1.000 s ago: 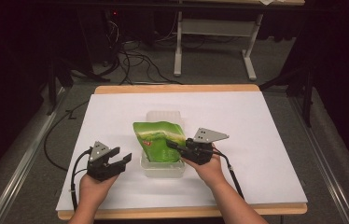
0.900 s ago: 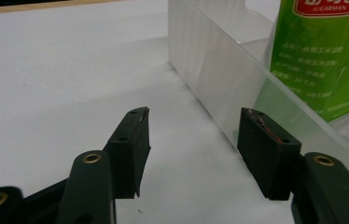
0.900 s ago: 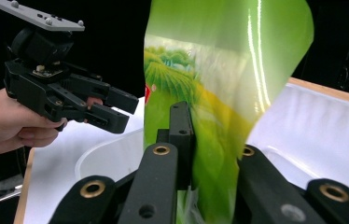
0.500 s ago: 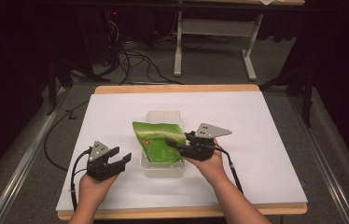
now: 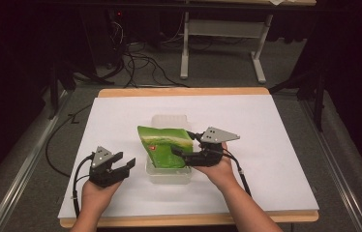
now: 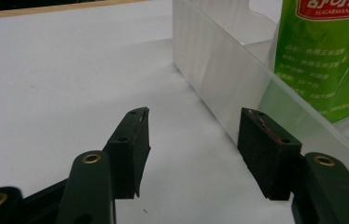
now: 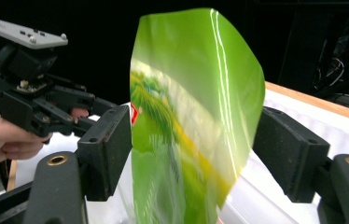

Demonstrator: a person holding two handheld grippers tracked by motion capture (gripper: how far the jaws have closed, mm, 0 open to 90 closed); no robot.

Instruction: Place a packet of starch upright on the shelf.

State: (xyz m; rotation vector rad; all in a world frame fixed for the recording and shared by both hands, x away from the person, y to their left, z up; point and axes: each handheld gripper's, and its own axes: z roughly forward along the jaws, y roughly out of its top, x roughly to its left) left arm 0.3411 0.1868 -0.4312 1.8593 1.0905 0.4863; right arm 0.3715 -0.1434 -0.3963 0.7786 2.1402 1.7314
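1. White tabletop [image 5: 276, 145] with a wood front edge; a clear plastic container [image 5: 169, 171] sits near the middle of it.
2. A green snack bag [image 5: 164, 145] is partly in the container, leaning over its near end, upper part tilted toward the left side.
3. Right gripper [image 5: 185, 153], held in the person's right hand [image 5: 218, 169], is at the bag's right edge. In the right gripper view the bag [image 7: 196, 116] stands between the two fingers [image 7: 107, 149]; they're spread, a visible gap on the far side, not clamped on it.
4. Left gripper [image 5: 121, 166], in the left hand [image 5: 94, 193], rests low on the tabletop just left of the container, apart from the bag.
5. Left gripper view: fingers [image 6: 133, 149] wide open, nothing between them, container wall [image 6: 210, 79] just ahead and to the right, bag's printed label [image 6: 331, 56] seen through it.
6. Cables trail from both grippers back toward the tabletop's near edge.
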